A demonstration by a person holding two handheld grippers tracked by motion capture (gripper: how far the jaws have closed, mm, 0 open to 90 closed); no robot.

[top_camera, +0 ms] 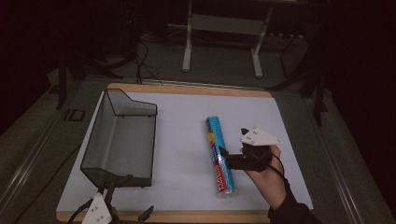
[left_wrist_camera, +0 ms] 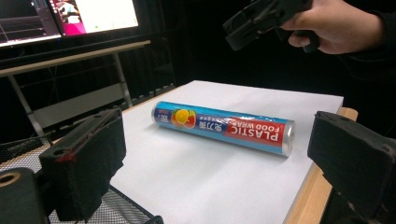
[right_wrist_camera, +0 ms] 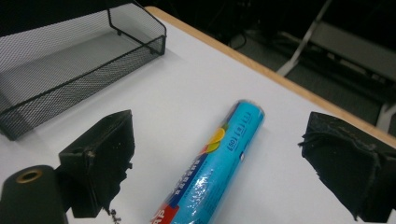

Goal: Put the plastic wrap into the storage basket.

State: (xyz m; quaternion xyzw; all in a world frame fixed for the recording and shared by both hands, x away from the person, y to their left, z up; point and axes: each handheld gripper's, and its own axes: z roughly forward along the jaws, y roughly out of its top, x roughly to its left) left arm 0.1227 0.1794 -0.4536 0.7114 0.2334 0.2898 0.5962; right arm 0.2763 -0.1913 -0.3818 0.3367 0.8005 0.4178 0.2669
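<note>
We are seeing the right gripper (top_camera: 223, 152) hanging spread wide above the roll of plastic food wrap (top_camera: 219, 156), apparently not touching it. The roll is lying flat on the white table (top_camera: 182, 135) (blue, label up). The left gripper (top_camera: 125, 211), also agape, is sitting at the near edge beside the mesh tray (top_camera: 119, 136).

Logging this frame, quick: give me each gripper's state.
Left gripper: open, holding nothing, near the mesh tray.
Right gripper: open, fingers straddling the wrap roll, not yet closed.
</note>
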